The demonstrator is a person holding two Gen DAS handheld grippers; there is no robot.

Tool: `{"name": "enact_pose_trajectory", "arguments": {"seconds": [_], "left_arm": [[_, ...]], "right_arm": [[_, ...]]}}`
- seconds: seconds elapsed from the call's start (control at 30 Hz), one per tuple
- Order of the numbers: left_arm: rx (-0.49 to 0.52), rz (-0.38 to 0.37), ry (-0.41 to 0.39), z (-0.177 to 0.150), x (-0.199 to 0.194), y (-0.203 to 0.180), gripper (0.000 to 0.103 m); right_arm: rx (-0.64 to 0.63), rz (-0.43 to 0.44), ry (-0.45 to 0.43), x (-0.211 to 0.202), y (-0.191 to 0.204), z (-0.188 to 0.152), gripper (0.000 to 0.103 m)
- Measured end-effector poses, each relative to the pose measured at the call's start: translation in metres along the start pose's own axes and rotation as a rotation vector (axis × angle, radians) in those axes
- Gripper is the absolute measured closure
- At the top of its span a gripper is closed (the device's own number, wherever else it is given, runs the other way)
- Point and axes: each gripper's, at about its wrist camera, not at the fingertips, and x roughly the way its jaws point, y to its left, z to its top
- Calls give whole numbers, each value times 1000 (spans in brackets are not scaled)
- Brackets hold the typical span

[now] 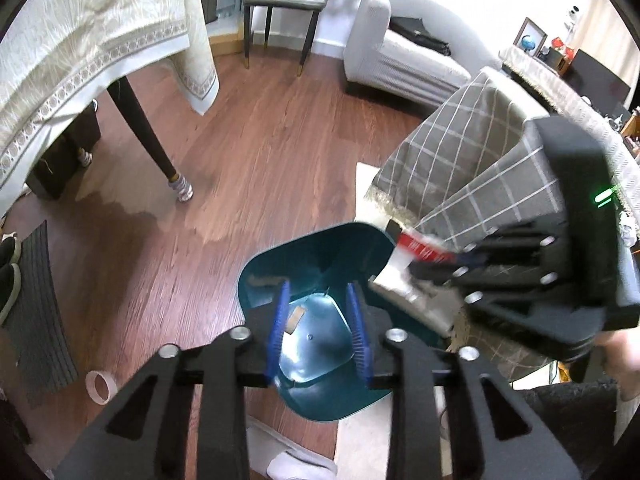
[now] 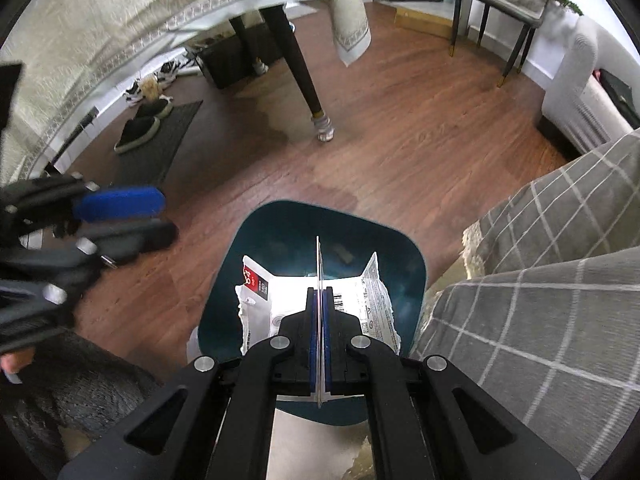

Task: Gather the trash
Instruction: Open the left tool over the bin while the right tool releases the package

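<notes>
We are seeing the left black two-finger gripper [image 1: 320, 320] showing ribbed blue pads and silver round screws; the right black gripper [image 2: 319, 332] is carrying matching blue pads, its housing glowing with a green light; a dark fuzzy sleeve [image 2: 80, 376] is covering our arm.

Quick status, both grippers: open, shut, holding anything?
Left gripper: open, empty, above the teal bin.
Right gripper: shut on the torn wrapper.

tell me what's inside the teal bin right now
The left wrist view shows a small brownish scrap on the teal bin floor. The wrapper in the right gripper hangs over the opening, covering the rest.
</notes>
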Motion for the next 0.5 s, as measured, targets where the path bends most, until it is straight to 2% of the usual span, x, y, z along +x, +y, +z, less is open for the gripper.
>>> {"name": "enact_pose_trajectory", "arguments": {"seconds": [0.27, 0.5], "left_arm": [[-13, -11, -88, 14, -29, 0, 79], [-27, -16, -171, 25, -55, 1, 79]], "right_arm": [[-22, -9, 106, 33, 9, -7, 101], [-29, -33, 150, 44, 7, -16, 99]]}}
